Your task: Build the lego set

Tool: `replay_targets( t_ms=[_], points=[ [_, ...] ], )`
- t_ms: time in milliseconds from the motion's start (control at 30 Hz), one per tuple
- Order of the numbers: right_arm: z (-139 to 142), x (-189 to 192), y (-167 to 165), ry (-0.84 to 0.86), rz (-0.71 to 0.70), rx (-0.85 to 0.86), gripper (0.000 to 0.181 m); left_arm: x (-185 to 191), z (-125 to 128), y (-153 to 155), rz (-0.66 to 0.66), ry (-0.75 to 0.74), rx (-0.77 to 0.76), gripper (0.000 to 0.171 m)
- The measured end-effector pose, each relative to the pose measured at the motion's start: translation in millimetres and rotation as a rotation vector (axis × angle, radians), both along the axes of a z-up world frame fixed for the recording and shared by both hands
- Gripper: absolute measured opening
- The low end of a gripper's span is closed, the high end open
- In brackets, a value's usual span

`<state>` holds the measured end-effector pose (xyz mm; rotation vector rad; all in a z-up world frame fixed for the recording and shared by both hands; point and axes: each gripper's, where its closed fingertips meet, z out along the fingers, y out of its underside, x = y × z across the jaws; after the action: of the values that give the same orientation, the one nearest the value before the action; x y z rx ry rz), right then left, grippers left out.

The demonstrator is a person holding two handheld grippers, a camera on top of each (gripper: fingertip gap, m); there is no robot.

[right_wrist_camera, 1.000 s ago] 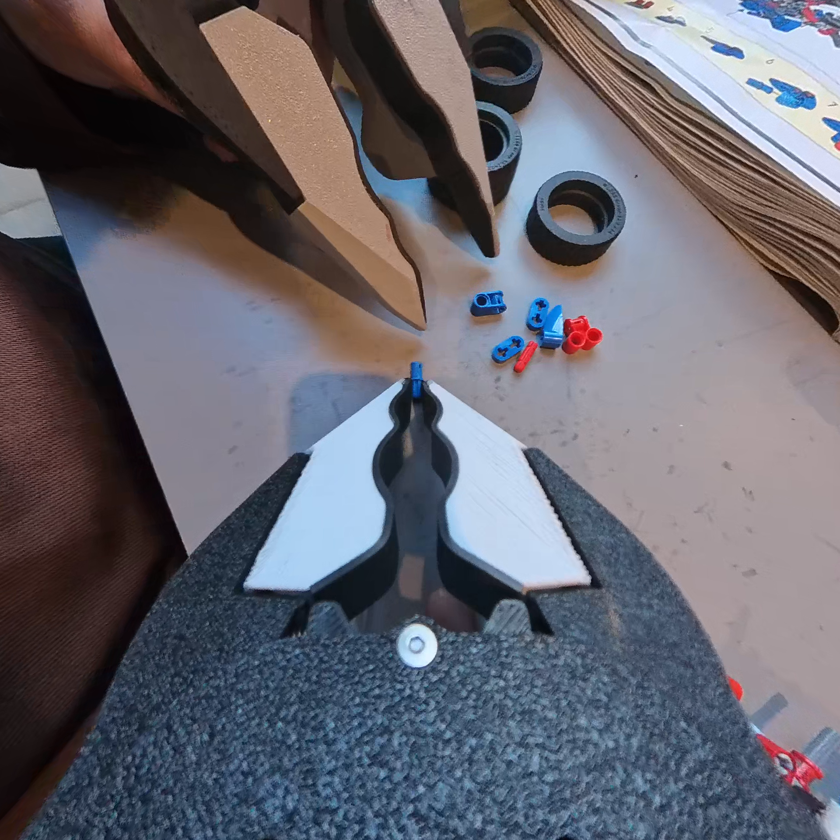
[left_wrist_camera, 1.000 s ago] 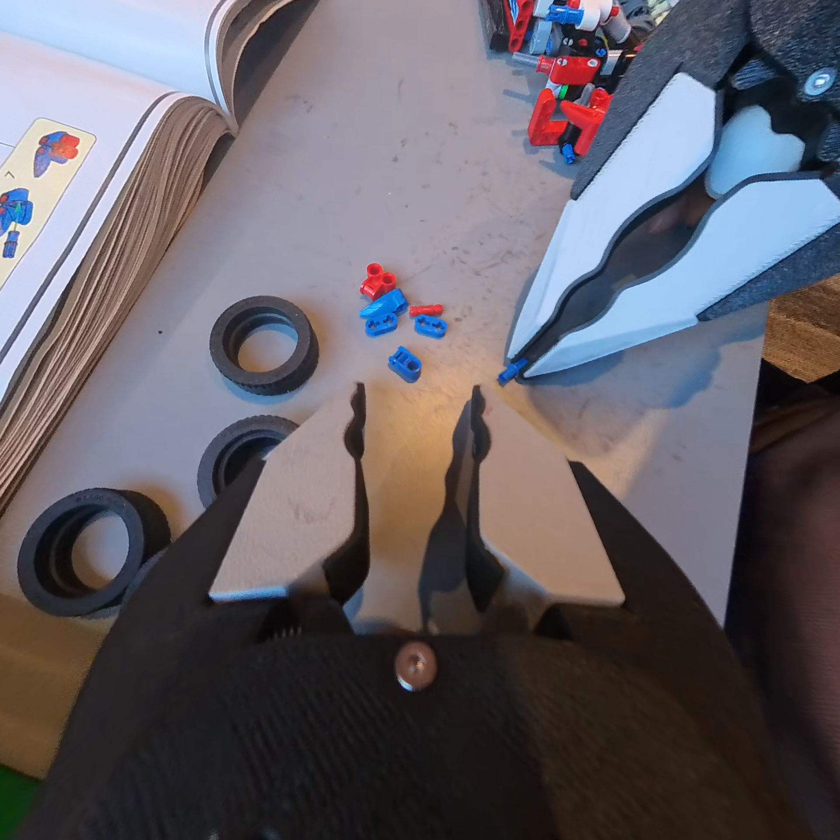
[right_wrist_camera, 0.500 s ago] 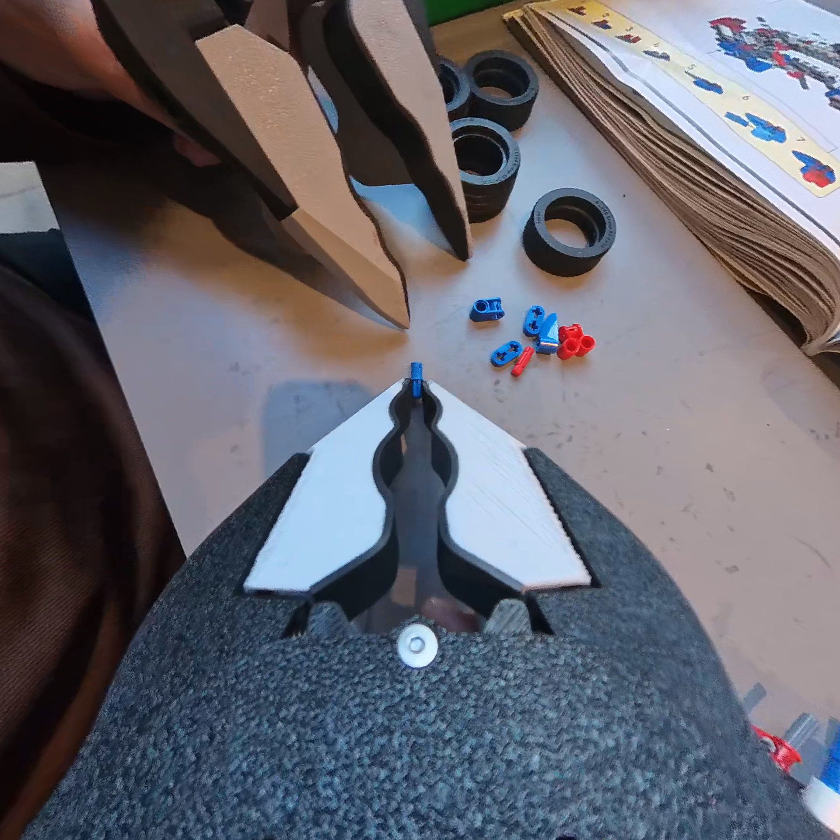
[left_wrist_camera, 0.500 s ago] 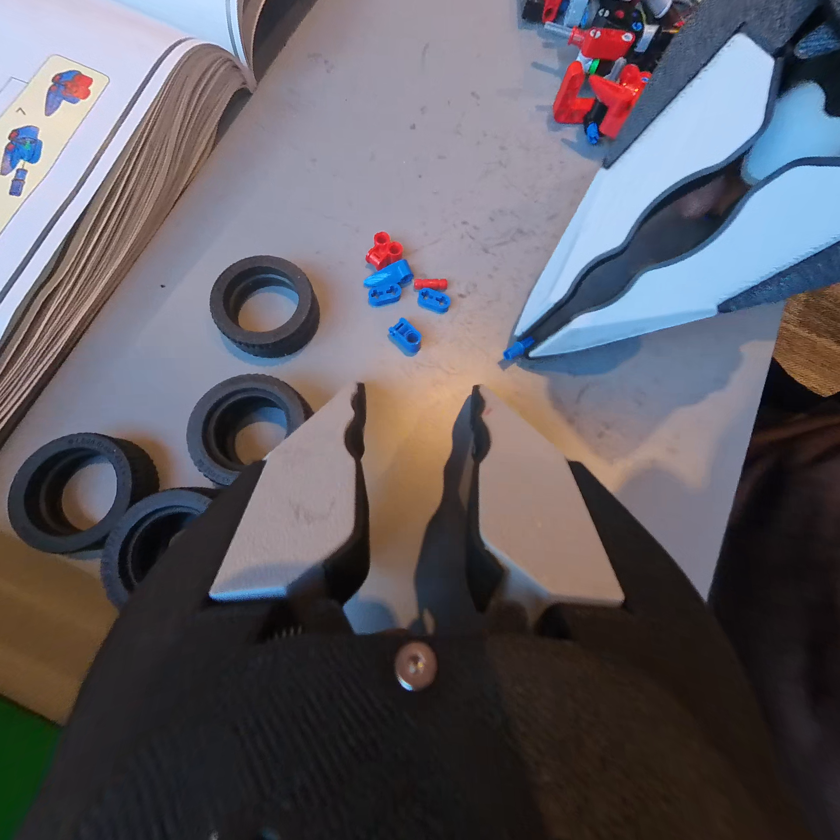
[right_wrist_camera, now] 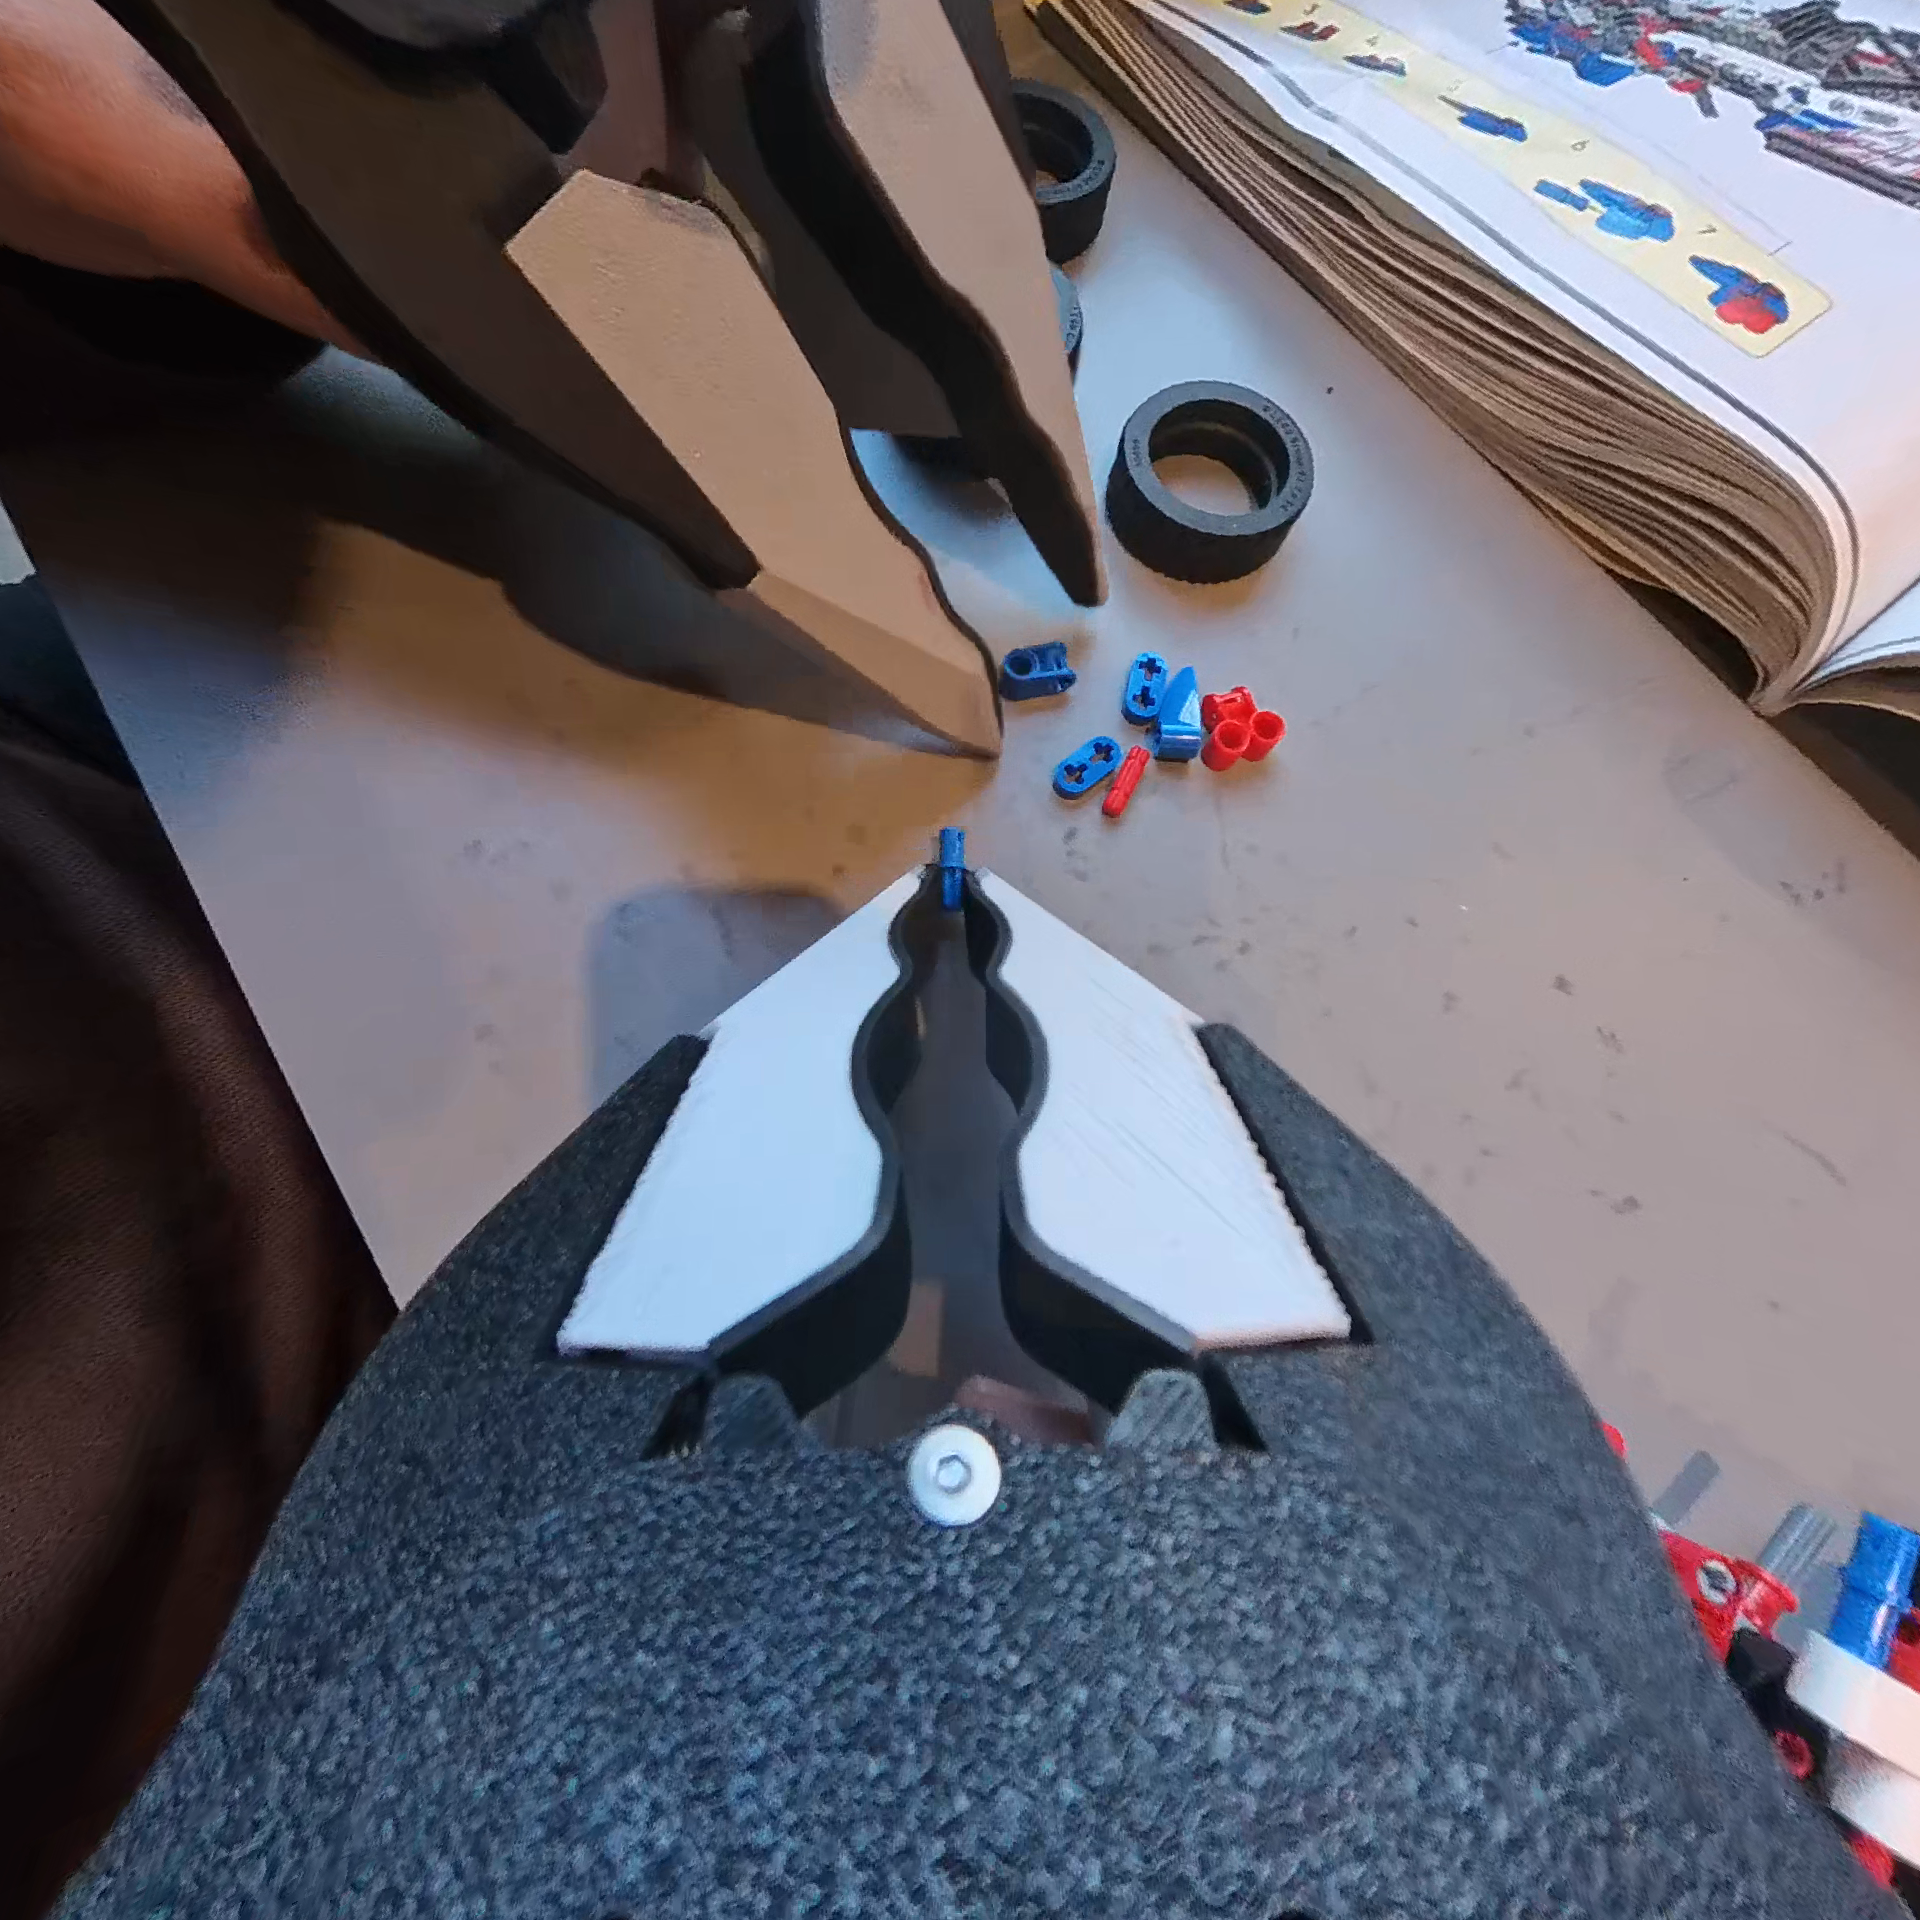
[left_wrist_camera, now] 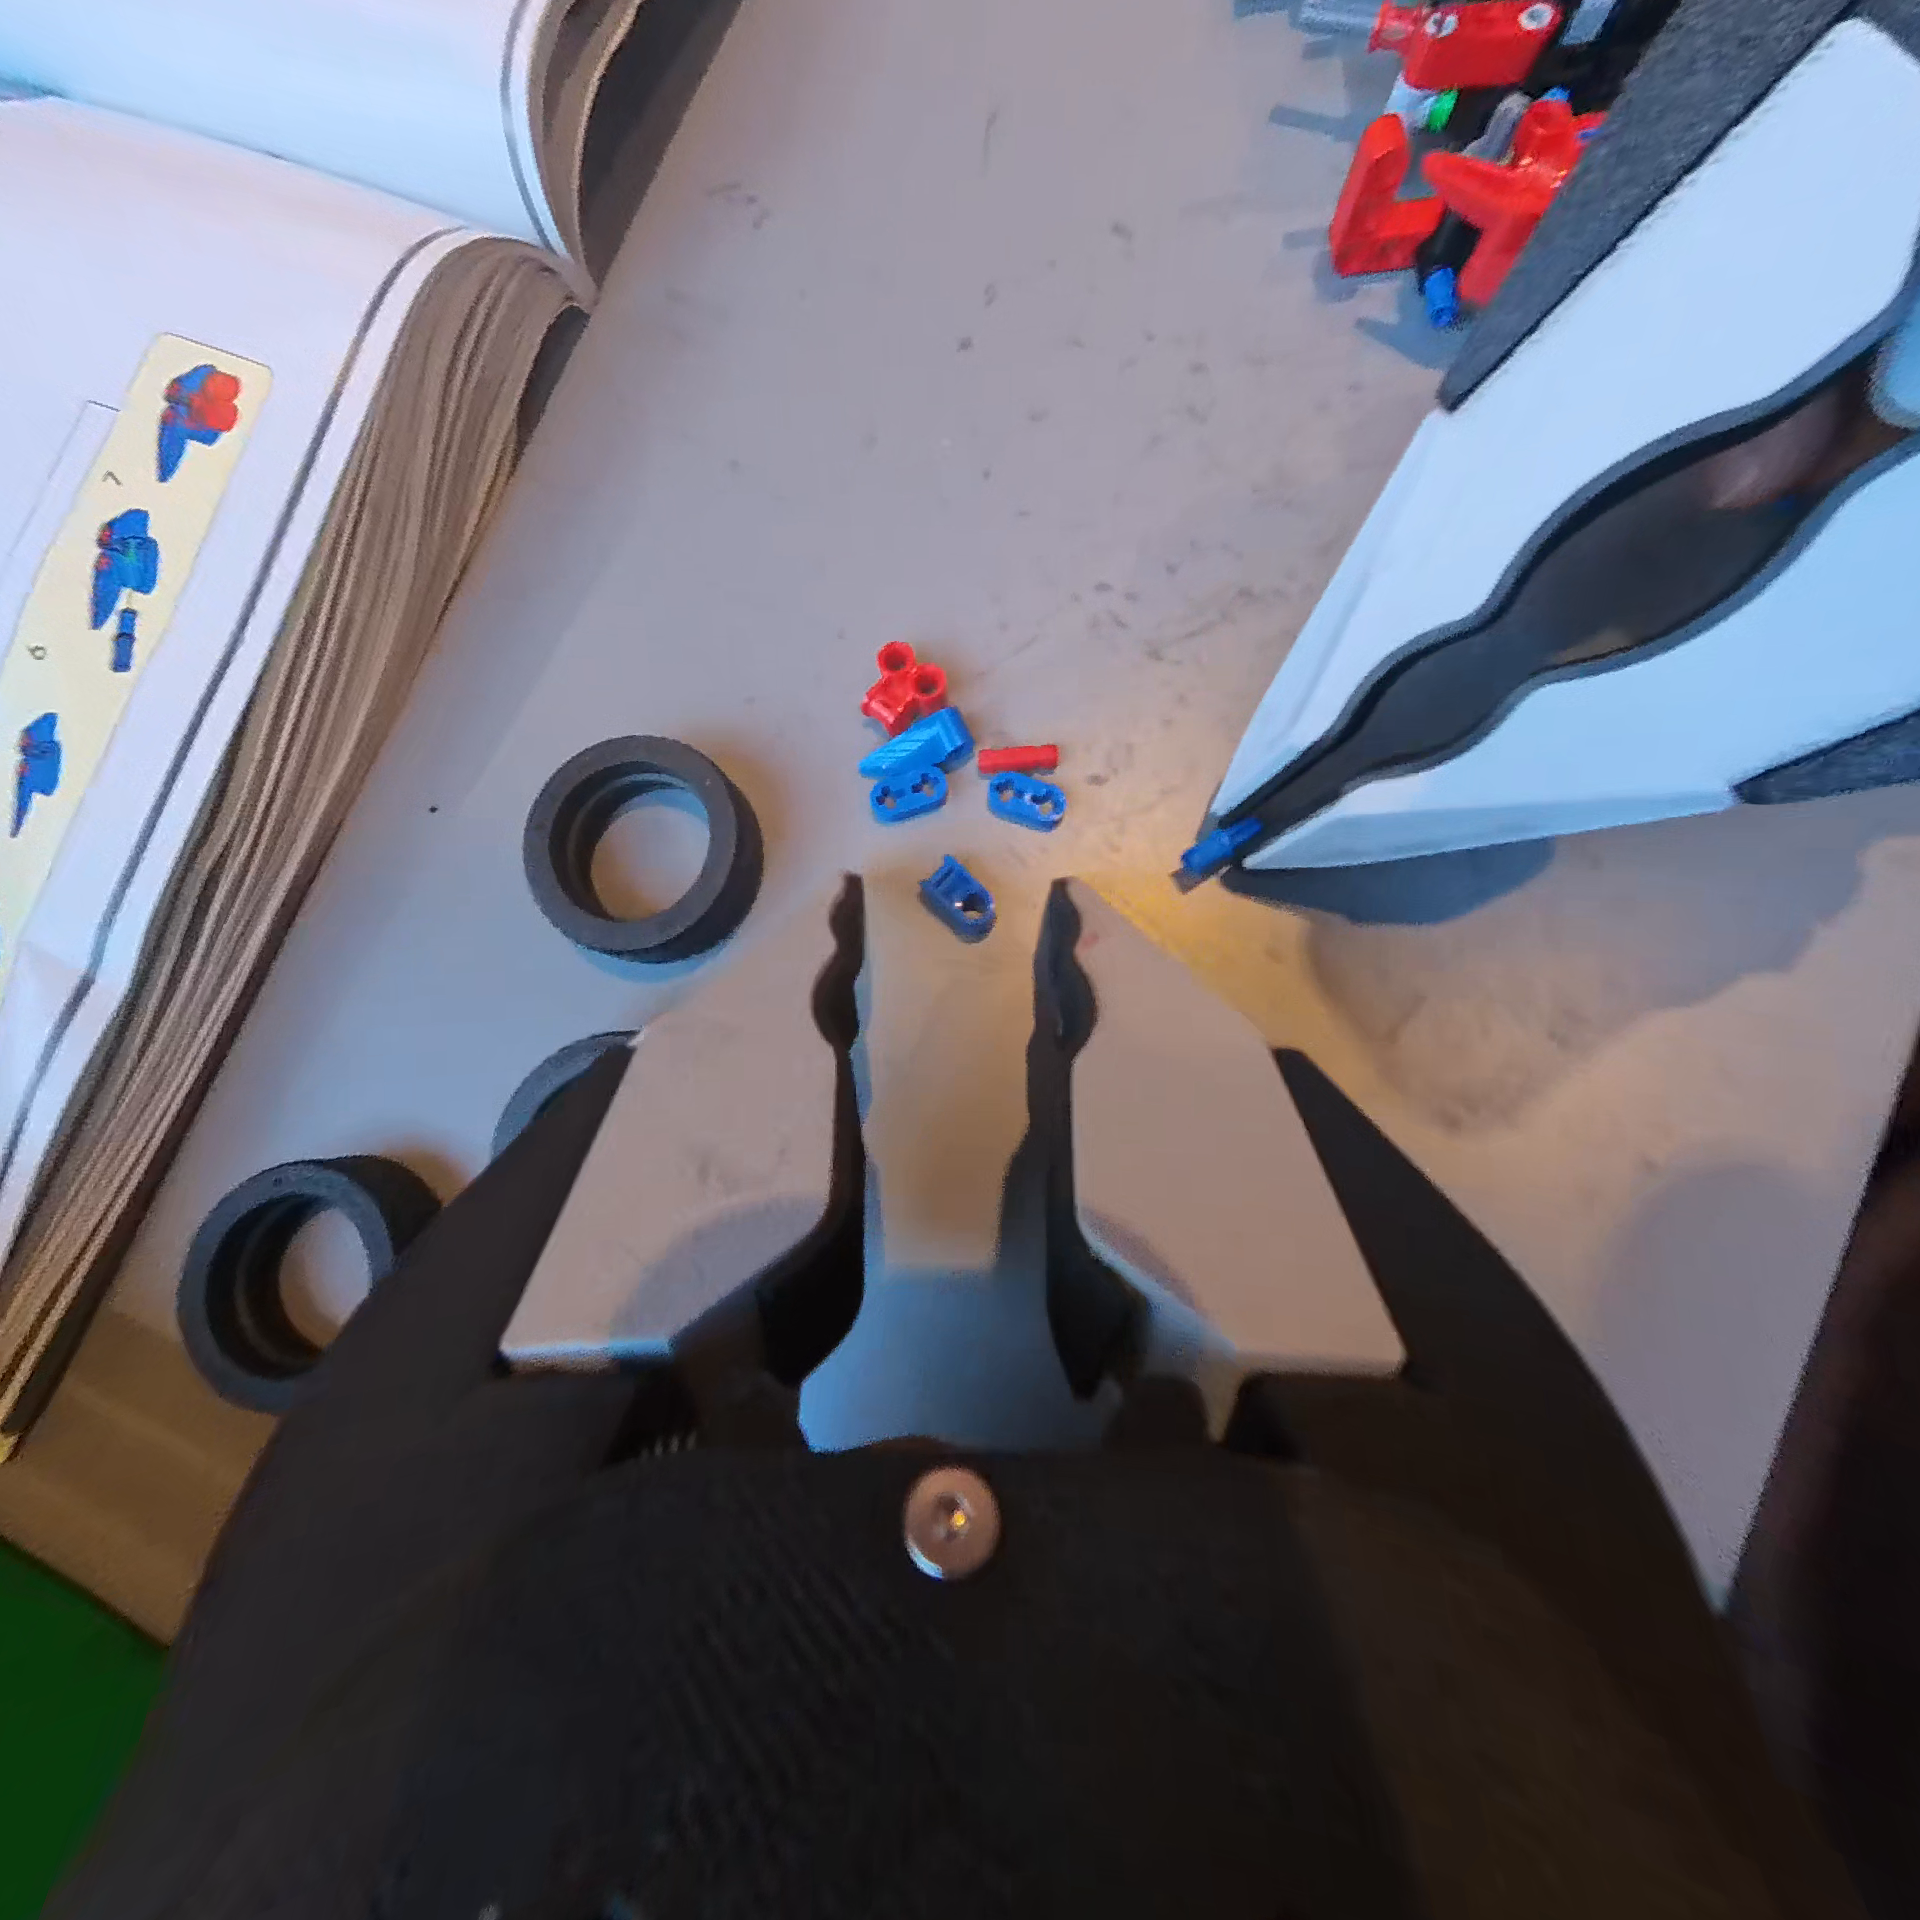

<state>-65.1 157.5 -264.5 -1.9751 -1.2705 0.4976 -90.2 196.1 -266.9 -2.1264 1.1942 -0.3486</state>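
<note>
Left tool (left_wrist_camera: pixel 954 896) advanced, straddling blue connector (left_wrist_camera: pixel 958 898), tips apart.

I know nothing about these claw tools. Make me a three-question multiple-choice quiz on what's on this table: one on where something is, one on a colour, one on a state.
1. Where does the lone blue connector piece lie?
A. Between the open tips of the left claw
B. On the instruction book
C. Inside a tyre

2. What colour is the small peg in the right claw?
A. Red
B. Blue
C. Green

3. What state is the left claw in?
A. Shut on a tyre
B. Shut on nothing
C. Open, holding nothing

Answers:
1 A: in the left wrist view the piece sits on the table in the gap at the claw's tips.
2 B: a blue peg sticks out of the pinched white tips.
3 C: a clear gap separates its fingers, and neither visibly touches the piece.
</note>
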Motion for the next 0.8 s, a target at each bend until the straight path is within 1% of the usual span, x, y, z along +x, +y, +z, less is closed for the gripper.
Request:
replay_targets(
  t_ms=[100,200,300,400,533,667,800],
  points=[
    [-1.2,2.9,2.0,-0.005,-0.018,-0.008,0.004,-7.0,0.8,7.3,0.015,0.031,0.029,0.032],
    [-0.4,3.5,2.2,-0.002,-0.021,-0.004,0.004,-8.7,3.7,6.7,0.014,0.046,0.030,0.032],
    [1.3,4.9,2.1,0.007,-0.025,0.004,0.004,6.6,13.4,-5.5,-0.061,-0.006,0.026,0.032],
    [3.3,7.4,2.2,0.018,-0.032,0.009,0.004,16.2,12.5,-8.7,-0.122,0.023,0.034,0.032],
    [3.1,15.5,3.6,-0.003,-0.058,0.041,0.004,21.1,11.8,-9.3,-0.148,0.021,0.027,0.030],
    [8.9,20.5,4.3,0.026,-0.092,0.062,0.004,19.4,13.5,-13.6,-0.121,-0.032,0.016,0.029],
    [18.3,21.6,4.5,0.070,-0.098,0.108,0.004,19.5,19.2,-13.3,0.013,-0.155,0.018,0.028]
  ],
)
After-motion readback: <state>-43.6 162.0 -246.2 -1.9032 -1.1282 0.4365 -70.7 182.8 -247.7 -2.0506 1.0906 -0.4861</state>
